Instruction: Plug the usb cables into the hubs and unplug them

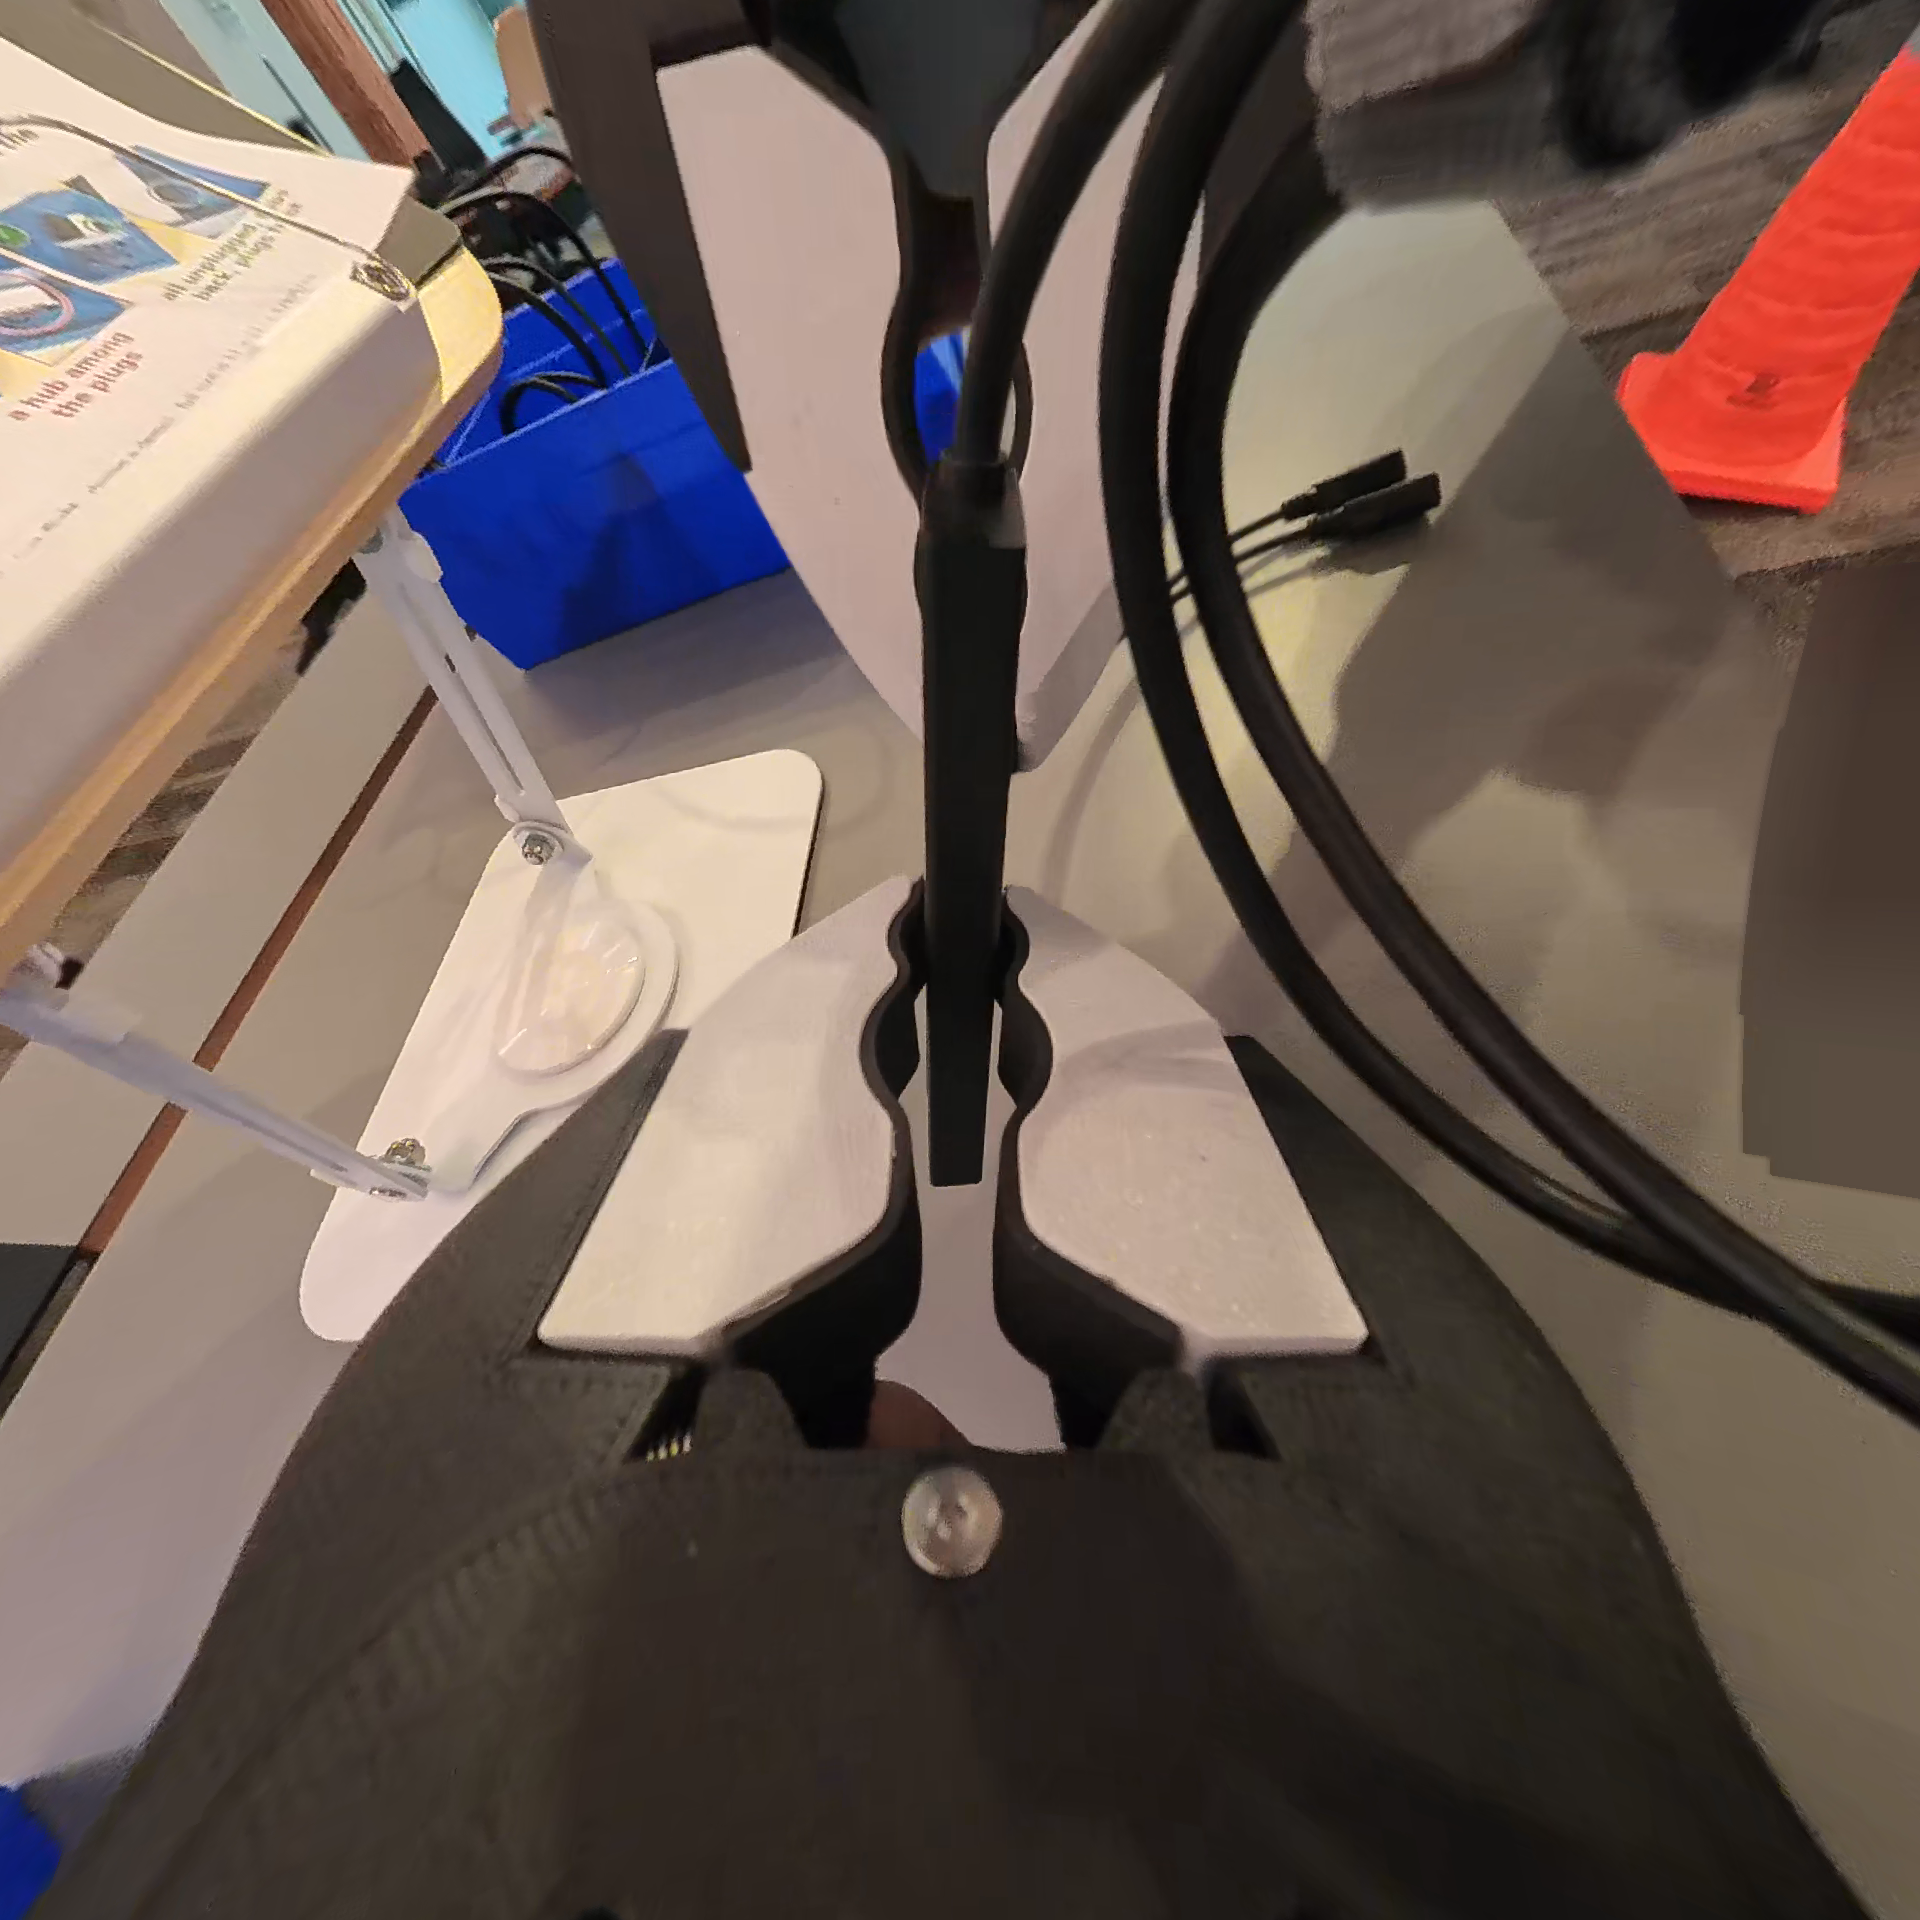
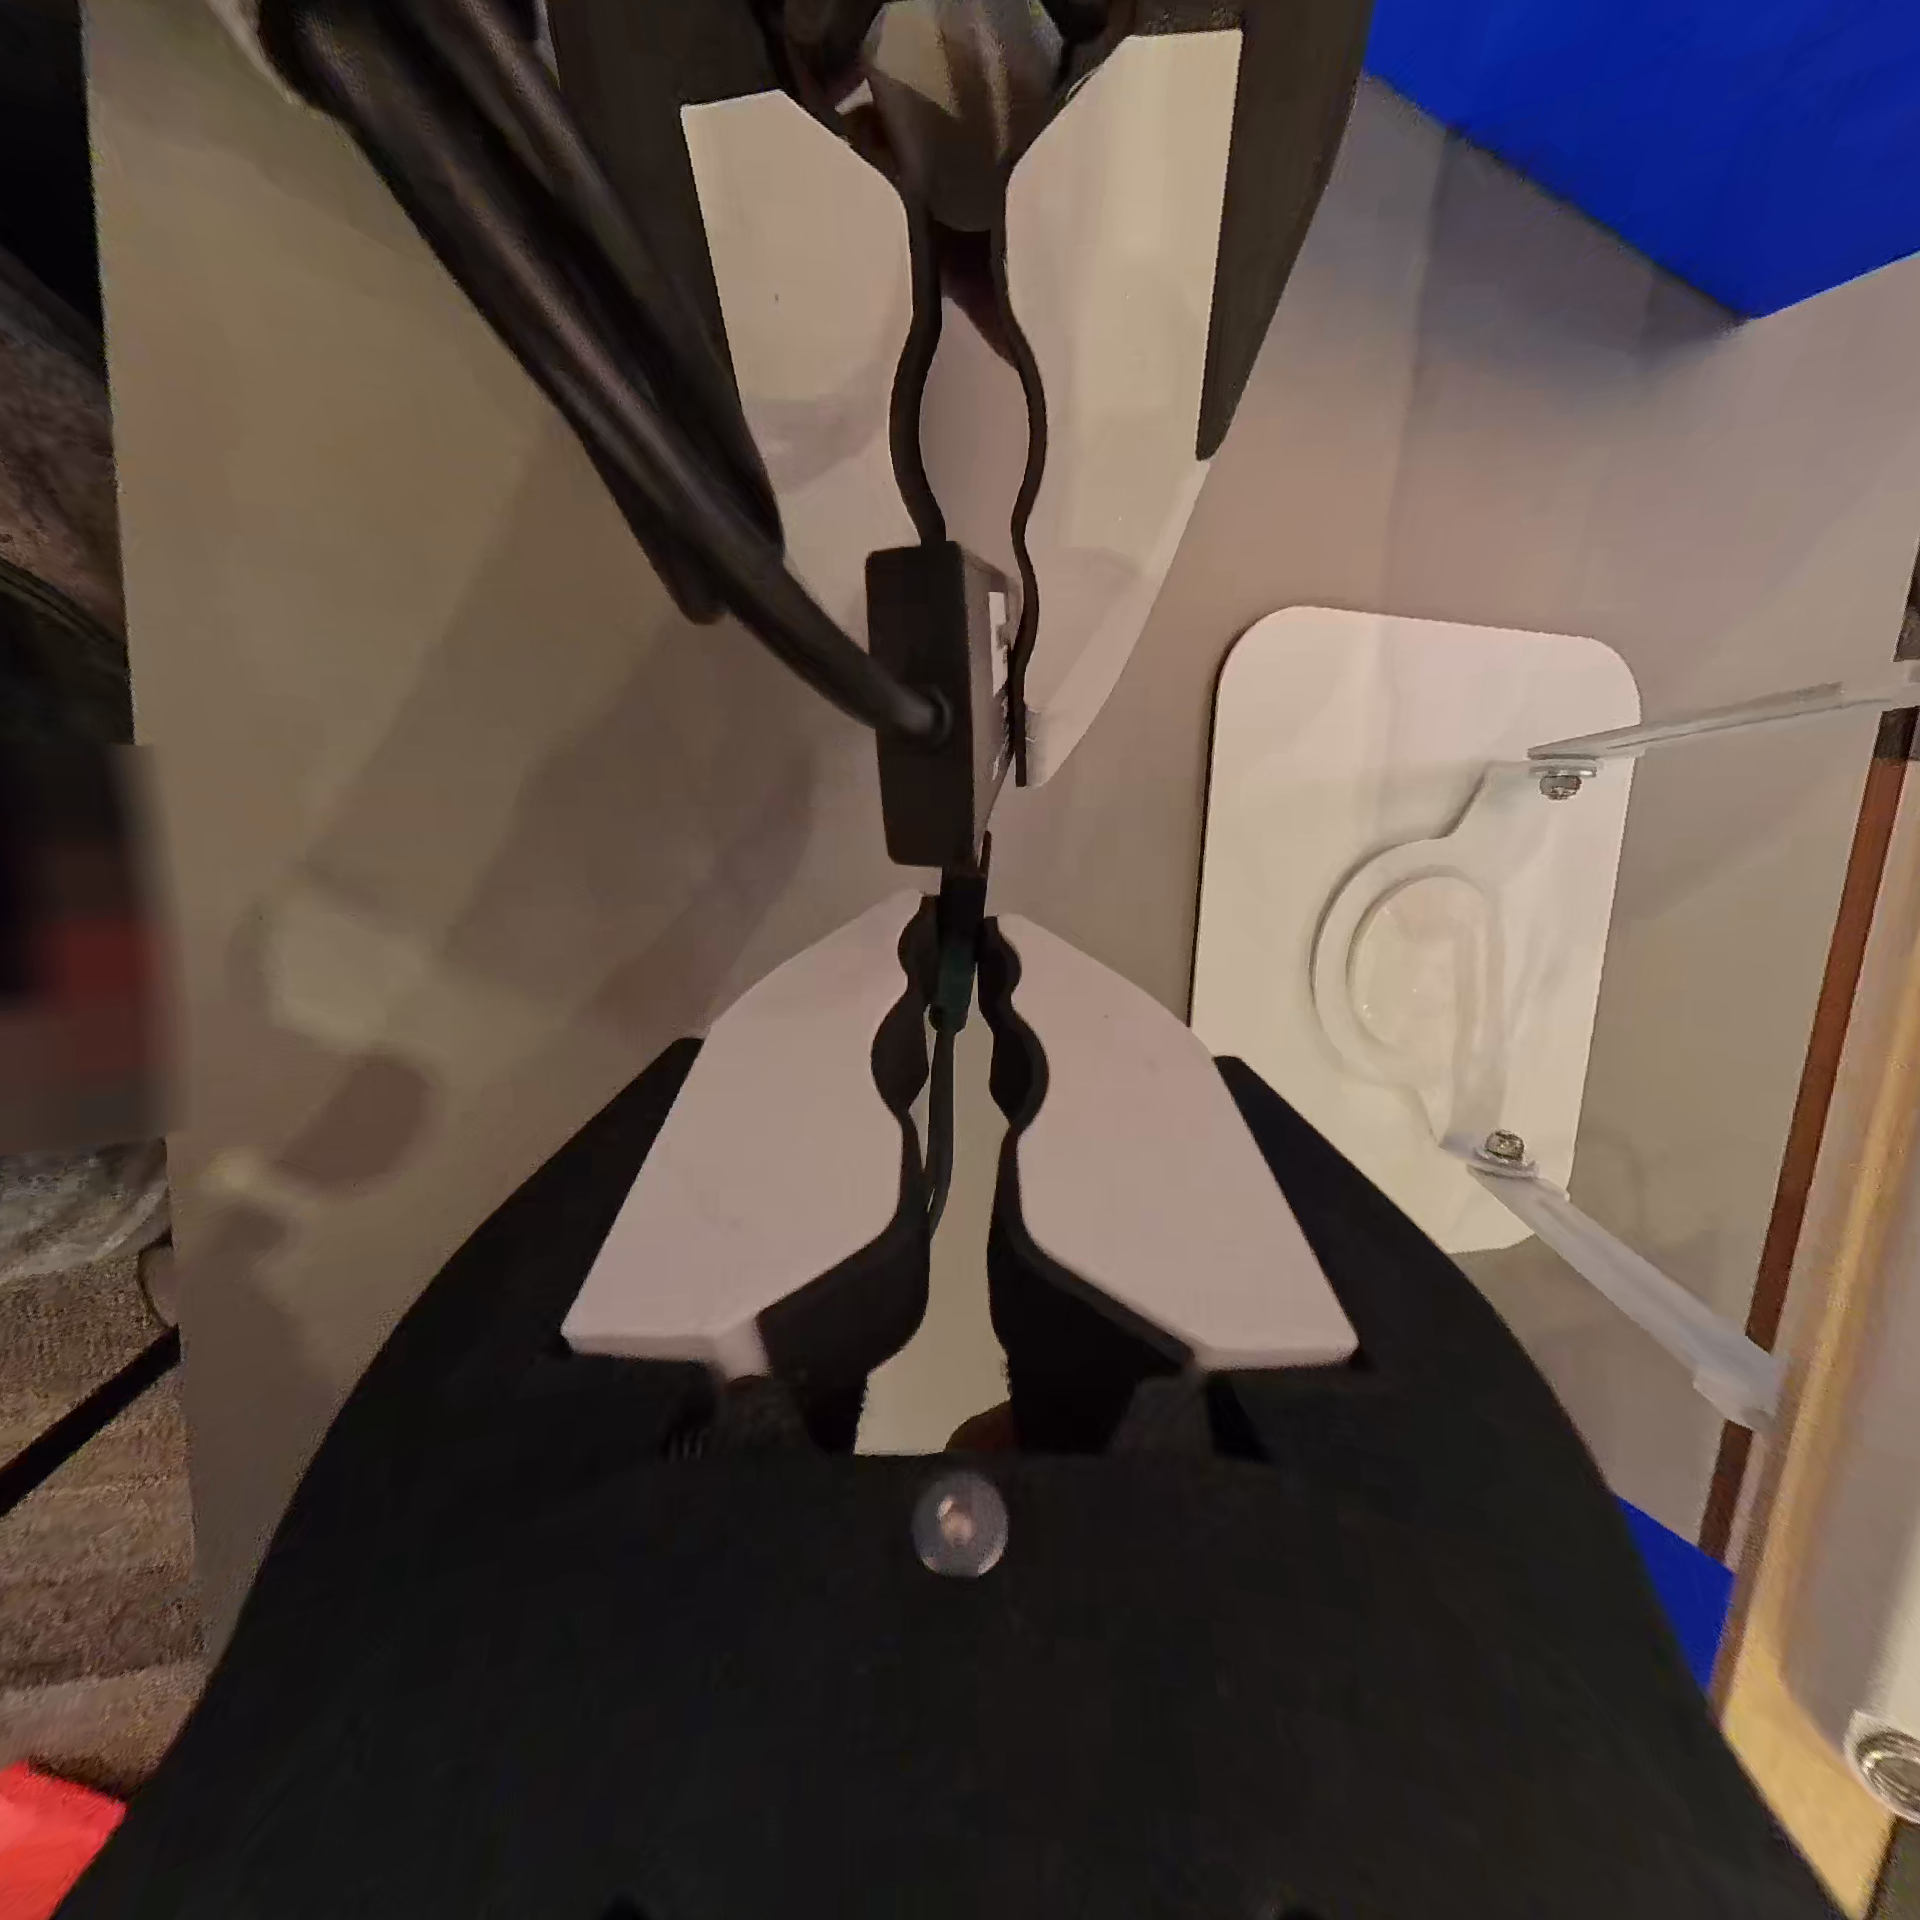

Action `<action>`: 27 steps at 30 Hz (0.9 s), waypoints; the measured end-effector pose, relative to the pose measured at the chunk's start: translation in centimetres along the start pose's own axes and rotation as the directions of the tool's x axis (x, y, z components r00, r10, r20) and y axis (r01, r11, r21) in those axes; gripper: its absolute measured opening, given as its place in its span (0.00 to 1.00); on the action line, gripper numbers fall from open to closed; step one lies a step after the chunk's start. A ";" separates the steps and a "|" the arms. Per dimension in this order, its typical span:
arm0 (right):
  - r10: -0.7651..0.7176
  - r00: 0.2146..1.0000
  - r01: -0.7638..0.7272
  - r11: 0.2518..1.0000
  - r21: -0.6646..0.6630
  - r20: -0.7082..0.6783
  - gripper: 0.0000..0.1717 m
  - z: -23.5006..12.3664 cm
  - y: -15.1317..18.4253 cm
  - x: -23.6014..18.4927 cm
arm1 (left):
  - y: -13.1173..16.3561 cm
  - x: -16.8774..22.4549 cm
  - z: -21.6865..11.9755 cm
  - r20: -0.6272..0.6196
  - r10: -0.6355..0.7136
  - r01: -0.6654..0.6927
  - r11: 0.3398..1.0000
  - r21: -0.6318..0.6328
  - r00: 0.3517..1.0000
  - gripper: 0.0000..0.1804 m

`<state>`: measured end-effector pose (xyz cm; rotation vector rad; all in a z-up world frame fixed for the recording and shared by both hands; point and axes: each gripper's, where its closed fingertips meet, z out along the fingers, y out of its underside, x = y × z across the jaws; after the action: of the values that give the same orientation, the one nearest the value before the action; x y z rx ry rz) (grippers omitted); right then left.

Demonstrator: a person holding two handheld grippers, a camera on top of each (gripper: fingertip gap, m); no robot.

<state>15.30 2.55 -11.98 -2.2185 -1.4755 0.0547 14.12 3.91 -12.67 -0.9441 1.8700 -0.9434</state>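
My left gripper (image 1: 961, 925) is shut on a long black USB hub (image 1: 961, 790), held edge-on and pointing forward. The hub's thick black cable (image 1: 1174, 582) leaves its far end and loops to the right. In the right wrist view the hub (image 2: 920, 707) faces me end-on, held by the left gripper's white fingers (image 2: 1101, 364). My right gripper (image 2: 956, 925) is shut on a small dark USB plug (image 2: 956, 961) with a thin cable (image 2: 940, 1101) running back. The plug's tip meets the hub's lower near end; how deep it sits is hidden. The right gripper's fingers (image 1: 800, 312) show beyond the hub.
A grey table (image 1: 1558, 831) carries a stand's white base (image 1: 665, 862), also in the right wrist view (image 2: 1455, 748). The stand's board (image 1: 156, 364) holds a printed sheet. A blue bin (image 1: 582, 520) with cables stands behind. An orange cone (image 1: 1766, 343) and two loose black plugs (image 1: 1361, 488) lie right.
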 end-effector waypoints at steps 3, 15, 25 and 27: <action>-0.023 1.000 0.023 0.998 -0.057 -0.005 0.04 0.4 0.3 0.0 | 0.6 0.0 0.3 0.007 0.028 -0.028 0.998 -0.053 1.000 0.06; -0.086 0.995 0.078 0.980 -0.182 -0.039 0.04 1.1 0.7 0.3 | 1.8 -0.2 1.2 0.028 0.089 -0.082 0.979 -0.189 0.996 0.06; -0.074 0.997 0.069 0.987 -0.146 -0.028 0.04 1.1 0.6 0.5 | 1.7 -0.4 1.6 0.052 0.109 -0.096 0.972 -0.216 0.993 0.05; -0.062 0.998 0.058 0.992 -0.107 -0.029 0.04 1.0 0.4 0.5 | 1.5 -0.5 1.4 0.057 0.106 -0.092 0.975 -0.201 0.993 0.06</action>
<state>15.56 3.20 -12.89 -2.2453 -1.5598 -0.0812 15.23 4.67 -14.32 -0.9774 1.9602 -0.6659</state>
